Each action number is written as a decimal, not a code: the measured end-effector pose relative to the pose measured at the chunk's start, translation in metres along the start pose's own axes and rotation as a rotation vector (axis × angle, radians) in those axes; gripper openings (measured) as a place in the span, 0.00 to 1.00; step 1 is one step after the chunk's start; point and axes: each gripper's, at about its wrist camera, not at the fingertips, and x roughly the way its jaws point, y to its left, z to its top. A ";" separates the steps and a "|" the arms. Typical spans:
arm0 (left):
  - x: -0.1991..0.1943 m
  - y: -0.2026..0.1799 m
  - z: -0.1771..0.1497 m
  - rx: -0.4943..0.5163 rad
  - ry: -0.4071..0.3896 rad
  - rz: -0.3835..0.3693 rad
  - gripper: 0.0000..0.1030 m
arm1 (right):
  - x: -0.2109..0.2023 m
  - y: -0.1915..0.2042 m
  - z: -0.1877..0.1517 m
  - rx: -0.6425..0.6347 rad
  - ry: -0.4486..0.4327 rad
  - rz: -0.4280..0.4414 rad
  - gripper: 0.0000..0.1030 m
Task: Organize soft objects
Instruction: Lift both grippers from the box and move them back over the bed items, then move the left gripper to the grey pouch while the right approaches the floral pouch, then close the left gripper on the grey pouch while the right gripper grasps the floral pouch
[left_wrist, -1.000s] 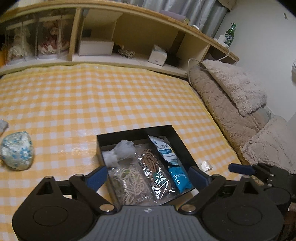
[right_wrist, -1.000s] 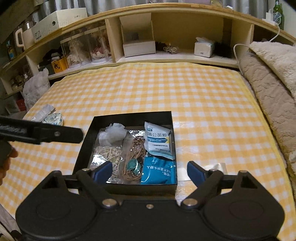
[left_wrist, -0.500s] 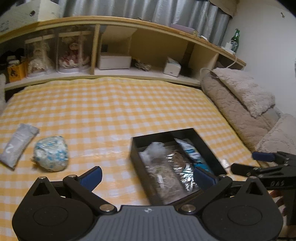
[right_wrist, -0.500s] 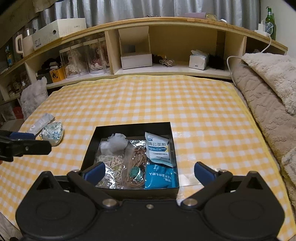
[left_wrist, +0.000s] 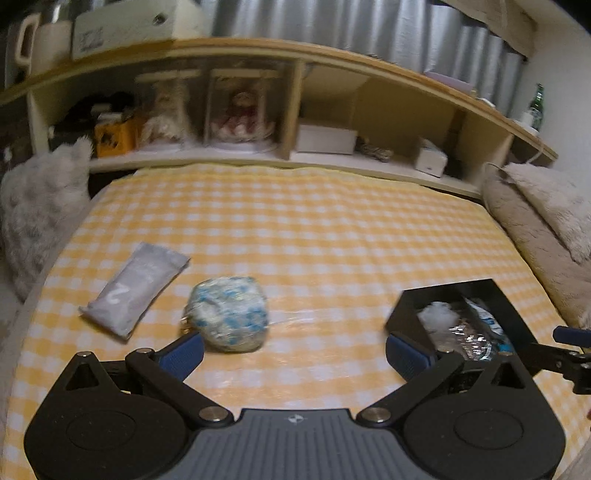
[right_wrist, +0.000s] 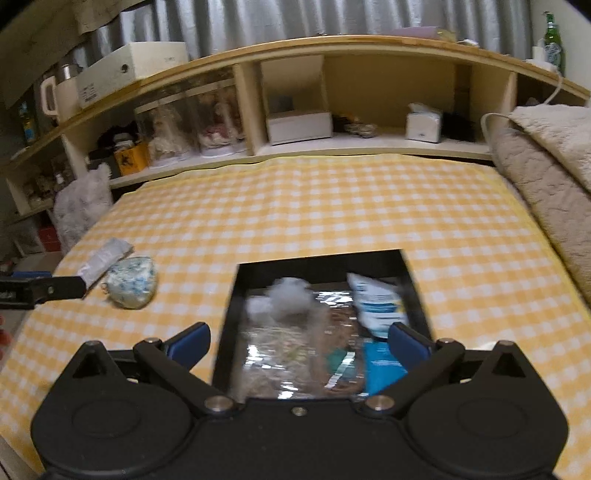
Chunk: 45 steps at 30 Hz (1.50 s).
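1. Jaws of the left gripper (left_wrist: 294, 353) are standing spread wide, with nothing between the blue pads (left_wrist: 183, 355); only checked cloth is showing in the gap.
2. Just ahead of its left pad, the blue-and-white soft bundle (left_wrist: 229, 314) is lying on the yellow checked cloth (left_wrist: 314, 240), close to the pad, though whether the two are touching cannot be told.
3. Beyond and to the left of that bundle, a grey packet (left_wrist: 135, 284) marked with a "2" is lying flat at a slant, apart from the bundle.
4. Off to the right in the left wrist view, the black box (left_wrist: 410, 314) is sitting on the cloth, its near corner partly hidden by the right pad.
5. Jaws of the right gripper (right_wrist: 298, 341) are likewise standing wide apart, gripping nothing, and hanging over the near end of the black box.
6. Inside the box, a white fluffy tuft (right_wrist: 290, 297) is lying at the far left, a white-and-blue sachet (right_wrist: 376, 302) at the far right, a blue sachet (right_wrist: 380, 365) nearer, and clear bags (right_wrist: 288, 354) of blurred contents between them.
7. Behind the cloth, a wooden shelf (right_wrist: 332, 48) is running across the back, and beige fleecy cushions (left_wrist: 546, 206) are lying along the right side.
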 end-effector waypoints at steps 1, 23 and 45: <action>0.003 0.007 0.001 -0.001 0.000 0.006 1.00 | 0.002 0.004 0.000 0.002 -0.006 0.004 1.00; 0.065 0.127 0.010 0.101 -0.072 0.105 1.00 | 0.077 0.117 -0.002 -0.038 -0.159 0.099 1.00; 0.149 0.171 0.014 0.194 -0.022 0.043 0.90 | 0.202 0.197 0.007 -0.057 -0.016 0.227 1.00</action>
